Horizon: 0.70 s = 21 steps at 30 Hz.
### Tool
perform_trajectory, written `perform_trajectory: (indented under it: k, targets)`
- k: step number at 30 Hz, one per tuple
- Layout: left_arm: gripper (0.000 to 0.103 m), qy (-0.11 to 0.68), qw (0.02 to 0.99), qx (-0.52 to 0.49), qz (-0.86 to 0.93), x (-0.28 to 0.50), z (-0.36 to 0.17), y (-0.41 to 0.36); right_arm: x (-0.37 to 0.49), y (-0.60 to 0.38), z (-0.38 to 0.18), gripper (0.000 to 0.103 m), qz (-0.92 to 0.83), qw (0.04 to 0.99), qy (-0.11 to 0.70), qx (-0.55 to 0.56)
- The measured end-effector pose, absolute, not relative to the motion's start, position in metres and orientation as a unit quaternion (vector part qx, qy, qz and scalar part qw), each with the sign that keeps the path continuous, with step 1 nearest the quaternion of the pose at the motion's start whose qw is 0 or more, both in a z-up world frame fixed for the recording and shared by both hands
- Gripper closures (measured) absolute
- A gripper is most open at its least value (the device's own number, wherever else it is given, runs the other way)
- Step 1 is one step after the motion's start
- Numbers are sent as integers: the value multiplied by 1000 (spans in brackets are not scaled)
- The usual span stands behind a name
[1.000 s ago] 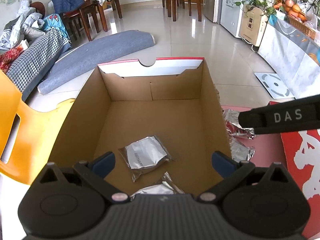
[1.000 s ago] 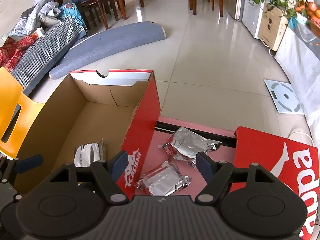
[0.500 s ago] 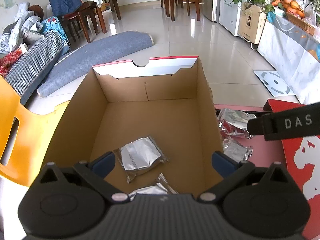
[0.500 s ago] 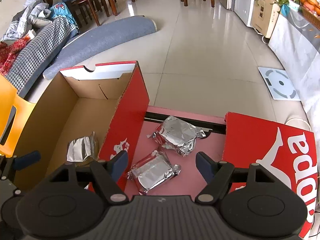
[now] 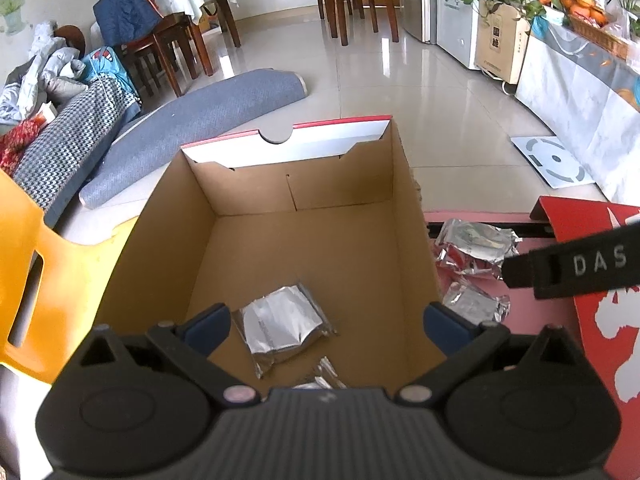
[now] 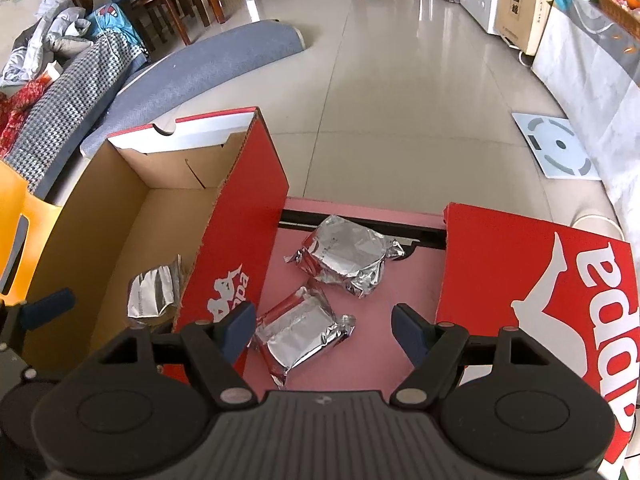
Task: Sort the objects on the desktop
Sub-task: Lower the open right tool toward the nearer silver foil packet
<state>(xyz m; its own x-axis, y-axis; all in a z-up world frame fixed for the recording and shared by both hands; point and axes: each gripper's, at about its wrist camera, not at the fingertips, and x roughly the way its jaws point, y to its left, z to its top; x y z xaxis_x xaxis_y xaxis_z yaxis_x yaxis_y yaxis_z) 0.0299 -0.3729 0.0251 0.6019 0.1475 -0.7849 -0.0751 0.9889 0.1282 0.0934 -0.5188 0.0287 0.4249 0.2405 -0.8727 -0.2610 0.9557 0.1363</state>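
Right gripper (agape) over foil packet

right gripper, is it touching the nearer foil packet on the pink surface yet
Apart. The right wrist view shows the right gripper open, the nearer foil packet lying between its fingers with pink surface visible beside each.

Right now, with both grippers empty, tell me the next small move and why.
Probably lower the right gripper onto the nearer foil packet and close. Its jaws stand open with that packet lying between them on the pink surface, outside the cardboard box, where at least one packet already lies.
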Motion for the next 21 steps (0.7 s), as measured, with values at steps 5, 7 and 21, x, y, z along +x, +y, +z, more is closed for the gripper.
perform_trajectory:
  k: [5, 7, 21]
  targets:
    - [0, 442, 893, 55, 61, 38, 29, -376, 95, -521, 25, 28, 143, 840, 523, -8]
    - [0, 443, 892, 62, 62, 41, 29, -378, 96, -523, 24, 28, 140, 840, 525, 0]
    - [0, 452, 886, 93, 42, 56, 31, -378, 109, -539, 25, 28, 100, 843, 527, 32]
